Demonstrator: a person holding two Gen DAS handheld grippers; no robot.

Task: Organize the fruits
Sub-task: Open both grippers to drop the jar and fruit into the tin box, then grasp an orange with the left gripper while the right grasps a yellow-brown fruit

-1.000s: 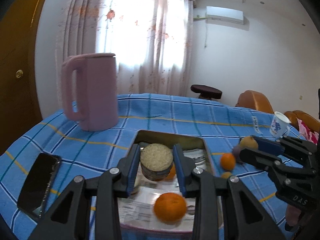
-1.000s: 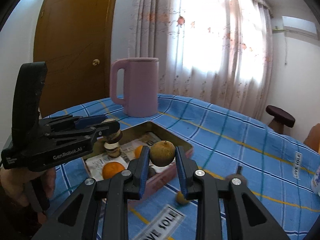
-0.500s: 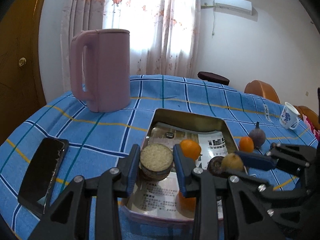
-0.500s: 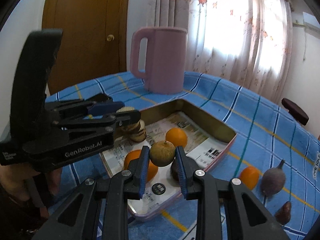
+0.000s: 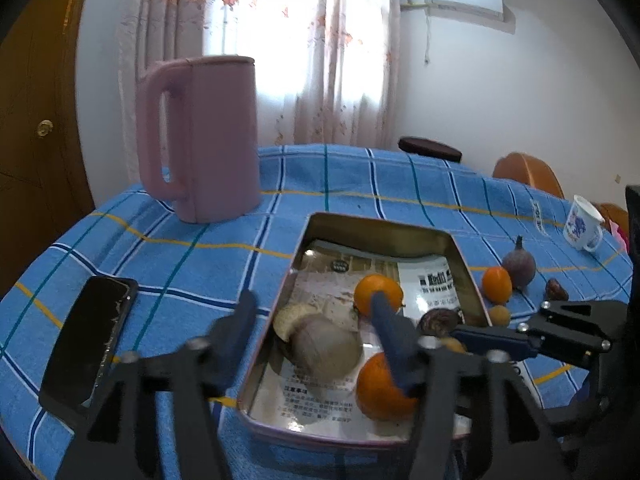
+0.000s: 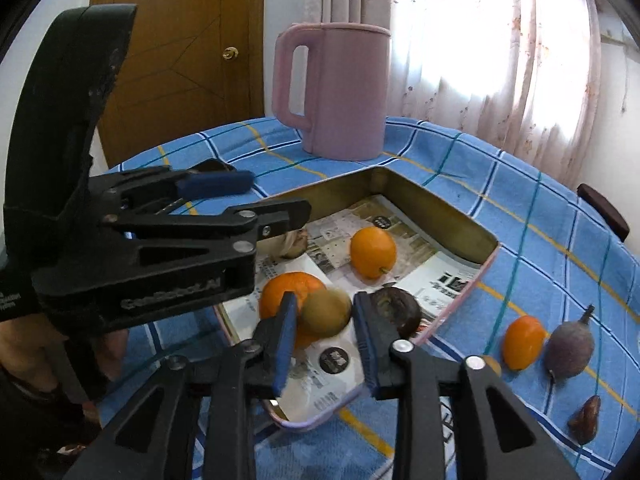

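Observation:
A metal tray (image 5: pixel 384 227) lined with printed paper sits on the blue checked tablecloth. My left gripper (image 5: pixel 312 320) is open over its near left part; a pale round fruit (image 5: pixel 326 346) lies blurred between the spread fingers, loose in the tray. Two oranges (image 5: pixel 379 294) (image 5: pixel 382 388) and a dark fruit (image 5: pixel 438 320) lie in the tray. My right gripper (image 6: pixel 325 322) is slightly open around a blurred brown-green fruit (image 6: pixel 326 312) above the tray (image 6: pixel 436 216), next to an orange (image 6: pixel 372 252).
A pink jug (image 5: pixel 200 140) stands behind the tray. A black phone (image 5: pixel 90 336) lies at the left. A small orange fruit (image 6: pixel 522 342), a purple fig (image 6: pixel 570 348) and a dark date (image 6: pixel 586 418) lie on the cloth right of the tray. A cup (image 5: pixel 582 222) stands far right.
My left gripper has opened and let go of the pale round fruit in the tray. My right gripper has moved lower over the tray and its fingers have parted from the brown-green fruit.

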